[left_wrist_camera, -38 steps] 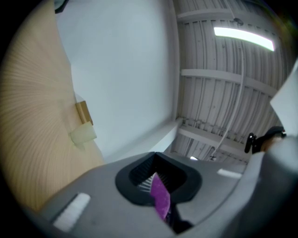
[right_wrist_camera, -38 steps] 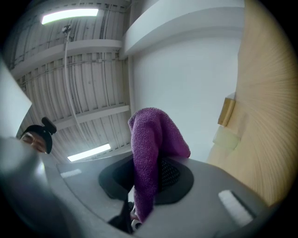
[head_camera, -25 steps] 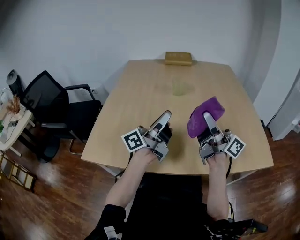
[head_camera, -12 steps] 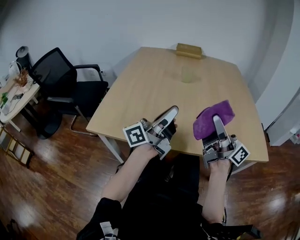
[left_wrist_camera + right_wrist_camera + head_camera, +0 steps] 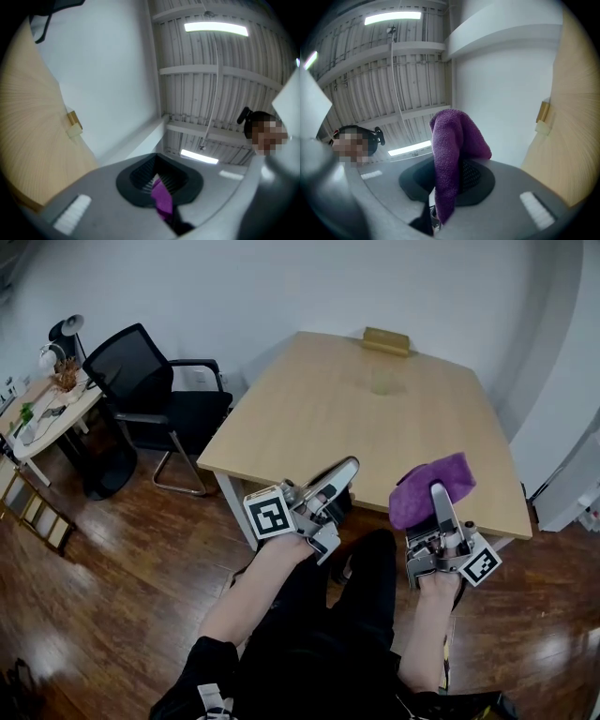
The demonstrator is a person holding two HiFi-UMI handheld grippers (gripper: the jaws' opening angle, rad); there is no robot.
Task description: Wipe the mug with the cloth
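Pose: both forearms reach forward from the lap. The left hand (image 5: pixel 286 549) and right hand (image 5: pixel 439 573) each carry a gripper tilted upward toward the table (image 5: pixel 309 427). The left gripper (image 5: pixel 349 467) has its tips over the near edge, left of the middle. The right gripper (image 5: pixel 437 489) sits at the near edge toward the right corner. The marker cubes face the head camera.

Surroundings: the mug (image 5: pixel 384 382) is pale and stands on the table toward the far edge, just in front of a tan box (image 5: pixel 386 340). It is well apart from both grippers, with bare tabletop between. A black office chair (image 5: pixel 150 399) stands off the table's left edge, and a cluttered side table (image 5: pixel 42 413) lies beyond it.

Claws: the right jaws are clenched on the purple cloth (image 5: pixel 417 493), which bunches up above the tips. The left jaws are pressed together. A thin purple sliver shows at their seam, and I cannot tell what it is.
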